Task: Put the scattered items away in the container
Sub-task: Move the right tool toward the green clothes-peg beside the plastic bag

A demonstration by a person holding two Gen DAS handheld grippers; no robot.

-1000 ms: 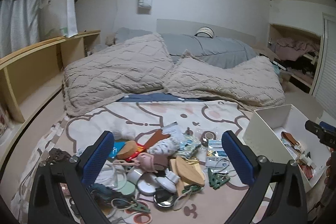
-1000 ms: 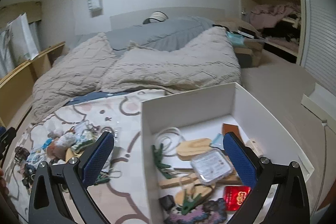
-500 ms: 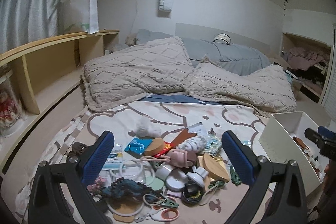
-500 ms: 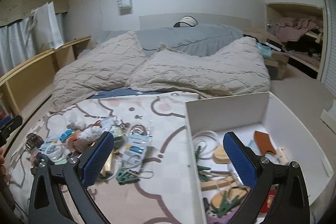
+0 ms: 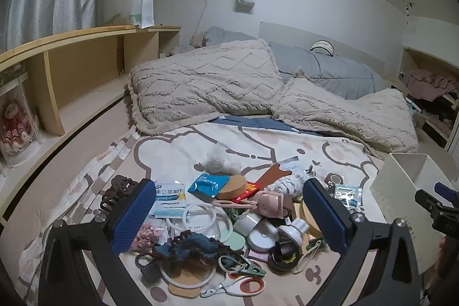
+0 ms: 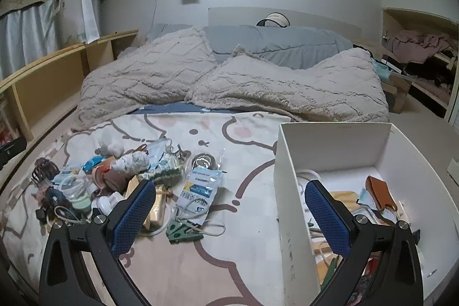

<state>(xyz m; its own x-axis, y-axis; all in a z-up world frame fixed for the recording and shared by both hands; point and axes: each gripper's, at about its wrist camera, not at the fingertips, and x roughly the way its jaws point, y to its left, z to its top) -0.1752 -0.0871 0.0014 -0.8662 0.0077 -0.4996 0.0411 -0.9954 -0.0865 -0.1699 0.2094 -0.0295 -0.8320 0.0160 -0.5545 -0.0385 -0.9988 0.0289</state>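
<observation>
From the left wrist, the left gripper point(image 5: 229, 210) hangs spread and empty over the heap of scattered items point(image 5: 229, 208) on the blanket point(image 5: 178, 145), seemingly choosing a pick. From the right wrist, the right gripper point(image 6: 229, 215) is likewise spread and empty, straddling the near wall of the white container point(image 6: 292, 191), which stands to the heap's right, already partly filled.

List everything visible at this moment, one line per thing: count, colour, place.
white box: 1, white, right side of blanket, partly filled
brown leather tag: 1, brown, inside box
claw clip: 1, dark brown, left edge of pile
blue sachet: 1, blue, pile's far side
scissors: 1, white and orange, pile's near edge
green peg: 1, green, above scissors
pillows: 2, beige, behind blanket
left gripper: open, above pile
right gripper: open, empty, beside the box
</observation>
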